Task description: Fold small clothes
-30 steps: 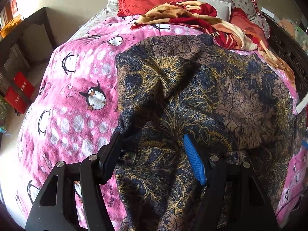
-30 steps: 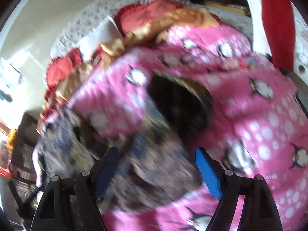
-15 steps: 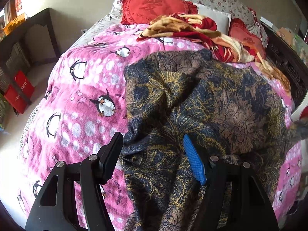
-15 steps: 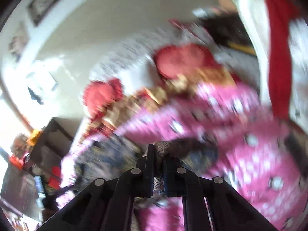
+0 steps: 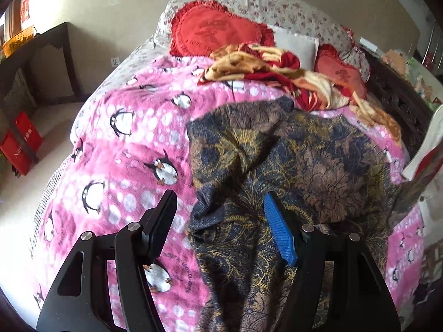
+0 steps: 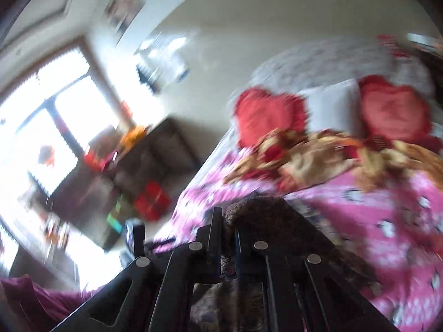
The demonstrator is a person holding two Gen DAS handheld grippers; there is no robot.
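Compared with one second ago, your right gripper point(image 6: 228, 227) changed the most: then its jaws stood wide over the dark patterned garment point(image 5: 290, 166), and now they are clenched on a fold of it. The camera looked down on the bed before; now it looks across it toward the window point(image 6: 47, 127) and the wall, and the picture is blurred. Your left gripper point(image 5: 221, 221) changed little — its jaws are spread as before, nothing between the pads. The bed only looks a bit farther below it, with more of the pink penguin blanket point(image 5: 133, 149) in view.

The garment is dark blue and brown with a gold floral print. It lies spread and wrinkled on the pink blanket, on the right half of the bed as the left camera sees it. Its left edge runs down between the two left fingers. At the right border its corner is pulled up in a point, off the blanket.

The left view alone shows the whole garment sharp, also the red heart cushions point(image 5: 218, 33), the crumpled red and yellow blanket point(image 5: 277, 72) and the red boxes point(image 5: 22, 144) on the floor. The right view alone shows the pinch itself — cloth bunched above the closed fingertips and hanging under them.
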